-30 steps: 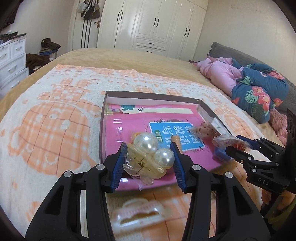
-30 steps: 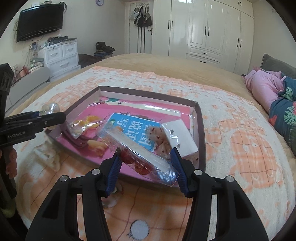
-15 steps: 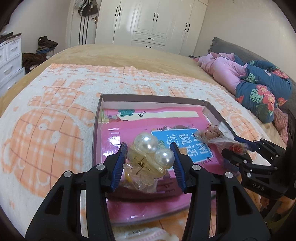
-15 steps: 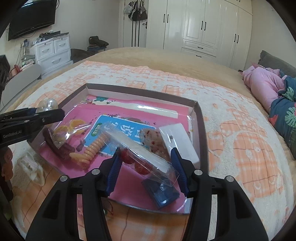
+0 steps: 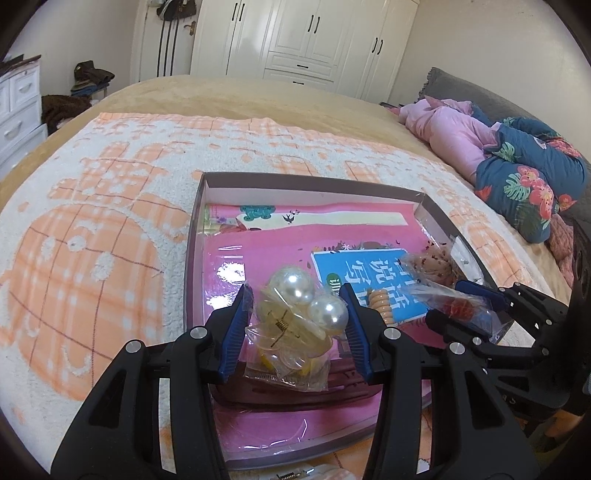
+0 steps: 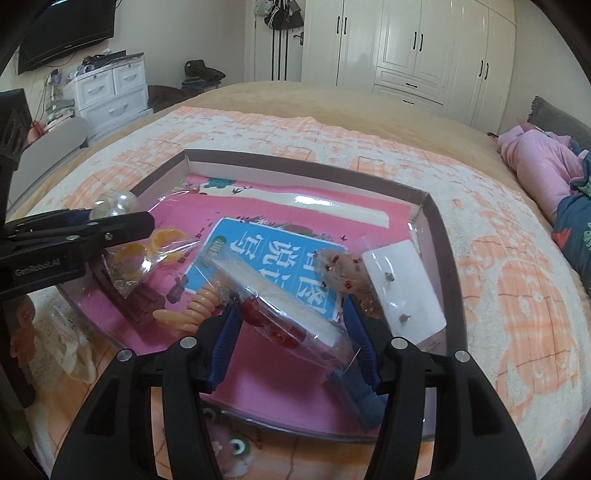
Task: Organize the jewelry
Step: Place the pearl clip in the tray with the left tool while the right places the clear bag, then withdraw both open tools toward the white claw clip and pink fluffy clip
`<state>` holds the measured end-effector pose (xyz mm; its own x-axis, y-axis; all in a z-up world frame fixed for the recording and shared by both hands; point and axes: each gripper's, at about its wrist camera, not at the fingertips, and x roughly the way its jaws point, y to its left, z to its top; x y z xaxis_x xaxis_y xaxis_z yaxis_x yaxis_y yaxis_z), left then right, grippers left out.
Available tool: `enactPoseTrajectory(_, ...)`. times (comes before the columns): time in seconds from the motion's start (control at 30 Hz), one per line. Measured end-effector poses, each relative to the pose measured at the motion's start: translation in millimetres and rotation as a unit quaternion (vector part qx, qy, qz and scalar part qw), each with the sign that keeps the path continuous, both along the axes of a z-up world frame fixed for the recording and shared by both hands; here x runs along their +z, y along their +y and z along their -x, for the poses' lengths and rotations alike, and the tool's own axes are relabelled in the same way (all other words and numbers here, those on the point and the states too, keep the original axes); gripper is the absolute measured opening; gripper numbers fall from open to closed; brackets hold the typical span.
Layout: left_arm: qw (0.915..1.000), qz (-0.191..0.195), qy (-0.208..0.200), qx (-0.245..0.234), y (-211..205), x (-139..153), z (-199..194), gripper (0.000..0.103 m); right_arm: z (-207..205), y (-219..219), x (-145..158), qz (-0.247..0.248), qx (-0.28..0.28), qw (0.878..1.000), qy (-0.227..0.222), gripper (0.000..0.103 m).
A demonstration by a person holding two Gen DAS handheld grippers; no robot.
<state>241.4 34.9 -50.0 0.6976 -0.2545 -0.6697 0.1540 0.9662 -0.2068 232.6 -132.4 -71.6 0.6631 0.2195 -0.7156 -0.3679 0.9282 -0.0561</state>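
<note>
Both hand-held grippers have advanced over the tray (image 5: 197,236). Left hand-held gripper (image 5: 297,325) clamps the bagged pearl clip (image 5: 295,321), lower centre; right hand-held gripper (image 6: 291,325) pinches a cellophane packet (image 6: 288,306). Light, slippery, crushable: grip bag edges.

Domestic bedroom. A large bed with a tan plush cover (image 5: 236,96) is seen, overlaid by an orange-and-white patterned blanket (image 5: 92,229). Beyond the bed, tall white panelled wardrobes (image 5: 306,40) are ranged along the wall. Left of the bed, a white plastic drawer unit (image 6: 110,92) is placed below a wall-mounted black television (image 6: 62,33).
</note>
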Motion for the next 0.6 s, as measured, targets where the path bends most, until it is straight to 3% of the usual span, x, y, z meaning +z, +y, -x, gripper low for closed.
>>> enactPoseTrajectory(0.2, 1.0, -0.001, 0.005, -0.001, -3, -2, 1, 0.039, 12, -1, 1, 0.001, 0.004, 1.0, -0.007, 0.068)
enactPoseTrajectory(0.33, 1.0, 0.006, 0.0, -0.001, -3, 1, 3, 0.056, 25, -7, 7, -0.007, 0.003, 1.0, -0.021, 0.073)
enactPoseTrajectory(0.6, 0.9996, 0.003, -0.027, 0.004, -4, 15, 19, 0.069, 45, -25, 21, -0.031, -0.012, 0.999, -0.041, 0.084)
